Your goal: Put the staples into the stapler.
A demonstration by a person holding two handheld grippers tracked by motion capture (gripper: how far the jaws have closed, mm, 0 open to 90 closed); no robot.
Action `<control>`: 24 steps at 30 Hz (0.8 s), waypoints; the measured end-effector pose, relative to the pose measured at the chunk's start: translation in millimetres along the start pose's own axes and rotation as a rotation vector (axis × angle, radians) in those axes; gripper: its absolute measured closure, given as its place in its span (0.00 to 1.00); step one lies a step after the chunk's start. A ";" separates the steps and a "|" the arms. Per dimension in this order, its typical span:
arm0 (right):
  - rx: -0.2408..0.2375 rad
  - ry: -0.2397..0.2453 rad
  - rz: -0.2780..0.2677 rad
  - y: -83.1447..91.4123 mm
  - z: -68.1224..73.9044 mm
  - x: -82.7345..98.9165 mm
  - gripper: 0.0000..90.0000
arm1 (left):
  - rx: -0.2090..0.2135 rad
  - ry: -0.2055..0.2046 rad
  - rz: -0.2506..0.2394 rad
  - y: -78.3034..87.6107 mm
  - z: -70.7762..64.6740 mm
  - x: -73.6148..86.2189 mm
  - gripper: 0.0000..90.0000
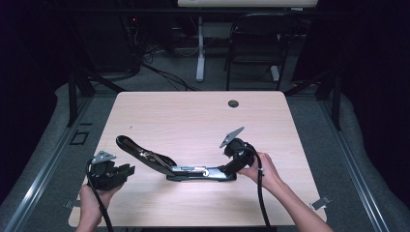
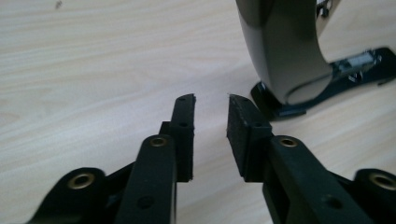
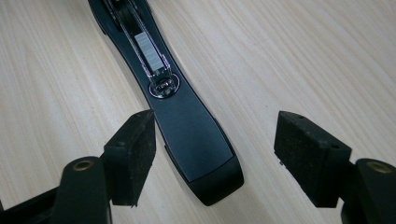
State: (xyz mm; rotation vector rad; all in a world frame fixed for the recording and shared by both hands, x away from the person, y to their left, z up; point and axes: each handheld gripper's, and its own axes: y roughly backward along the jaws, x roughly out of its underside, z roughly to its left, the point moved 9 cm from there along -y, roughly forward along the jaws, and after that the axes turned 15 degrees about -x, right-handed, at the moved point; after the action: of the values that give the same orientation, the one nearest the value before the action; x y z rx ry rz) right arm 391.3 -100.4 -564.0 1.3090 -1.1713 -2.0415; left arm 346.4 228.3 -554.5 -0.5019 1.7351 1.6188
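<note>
— Stapler (image 1: 174,166) position? Where is it in the high view?
— It lies opened on the table (image 1: 193,116), in the lower middle of the frame, with its top arm lifted toward the left.
— And the right gripper (image 1: 231,166)?
— Its jaws are spread apart around the stapler's base end, not pressing it.
— The left gripper (image 1: 126,170)?
— It is at the lower left, apart from the stapler. Its jaws are nearly together with nothing between them.
</note>
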 end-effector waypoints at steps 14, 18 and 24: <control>0.070 0.025 0.000 0.2 7.3 -10.4 0.55 | -0.013 0.123 -0.173 2.4 15.0 -28.9 0.95; 0.079 0.038 -0.011 1.3 11.3 -15.7 0.58 | 0.004 0.123 -0.191 2.4 11.6 -33.6 0.96; 0.088 0.042 -0.013 1.9 11.6 -18.0 0.58 | 0.013 0.098 -0.206 2.2 3.9 -38.6 0.97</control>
State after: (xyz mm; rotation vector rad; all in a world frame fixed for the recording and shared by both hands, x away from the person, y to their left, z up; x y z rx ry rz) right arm 388.9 -83.4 -551.0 1.3973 -1.2495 -1.9816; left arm 372.0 225.5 -525.4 -0.7387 1.7022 1.4580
